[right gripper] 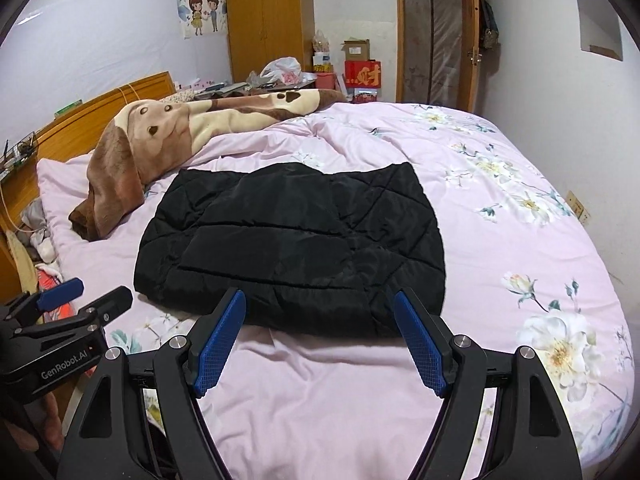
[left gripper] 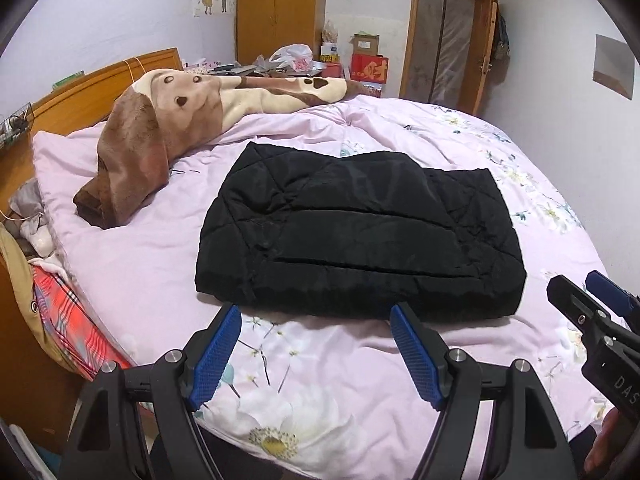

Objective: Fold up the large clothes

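Pink floral bedding [left gripper: 460, 148] covers the bed, and on it lies the black quilted jacket [left gripper: 360, 236], folded into a compact rectangle near the middle of the bed and just beyond the fingertips of both tongs, at their twelve o'clock. The left gripper [left gripper: 316, 322] and the right gripper [right gripper: 320, 306] both stand released with blue pads wide apart, nothing between them, neither touching the jacket's near edge. A brown and cream dog-print blanket [left gripper: 168, 120] lies at the jacket's ten o'clock, with a wooden wardrobe [right gripper: 268, 16] and a doorway [right gripper: 434, 36] along the far wall.
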Demonstrator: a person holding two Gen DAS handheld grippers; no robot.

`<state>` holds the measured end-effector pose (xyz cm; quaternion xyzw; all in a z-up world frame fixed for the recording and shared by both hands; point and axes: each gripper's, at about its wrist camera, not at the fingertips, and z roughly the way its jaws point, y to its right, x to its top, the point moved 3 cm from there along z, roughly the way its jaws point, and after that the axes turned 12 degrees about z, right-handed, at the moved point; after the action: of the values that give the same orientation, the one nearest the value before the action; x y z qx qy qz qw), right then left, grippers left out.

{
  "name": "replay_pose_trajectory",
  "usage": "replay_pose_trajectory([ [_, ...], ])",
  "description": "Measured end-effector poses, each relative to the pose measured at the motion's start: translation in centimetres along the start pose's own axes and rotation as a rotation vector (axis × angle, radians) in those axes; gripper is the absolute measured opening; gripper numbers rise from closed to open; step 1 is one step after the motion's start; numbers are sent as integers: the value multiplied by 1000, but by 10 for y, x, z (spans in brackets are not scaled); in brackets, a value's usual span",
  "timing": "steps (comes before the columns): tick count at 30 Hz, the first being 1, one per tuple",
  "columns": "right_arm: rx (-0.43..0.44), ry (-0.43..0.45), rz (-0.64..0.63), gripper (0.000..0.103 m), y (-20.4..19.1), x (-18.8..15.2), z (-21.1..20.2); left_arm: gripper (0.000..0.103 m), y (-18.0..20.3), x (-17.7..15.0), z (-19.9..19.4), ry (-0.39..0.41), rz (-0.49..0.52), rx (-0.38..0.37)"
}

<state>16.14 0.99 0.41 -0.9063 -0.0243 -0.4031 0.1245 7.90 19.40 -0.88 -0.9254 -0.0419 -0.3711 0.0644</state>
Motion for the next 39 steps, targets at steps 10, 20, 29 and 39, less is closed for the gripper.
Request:
replay_pose_trajectory([
  [10,8,10,12,77,-1,-9,-23,77,12,-7,-25,27,48,66],
  [20,4,22,9,77,-5,-13,-30,77,19,-12,-36,40,40,10],
  [29,2,22,19,77,-4,-13,-31,77,15,-13,-39,44,25,31],
  [39,0,16,22,77,-3,-14,-31,77,12,-11,-38,45,18,41],
])
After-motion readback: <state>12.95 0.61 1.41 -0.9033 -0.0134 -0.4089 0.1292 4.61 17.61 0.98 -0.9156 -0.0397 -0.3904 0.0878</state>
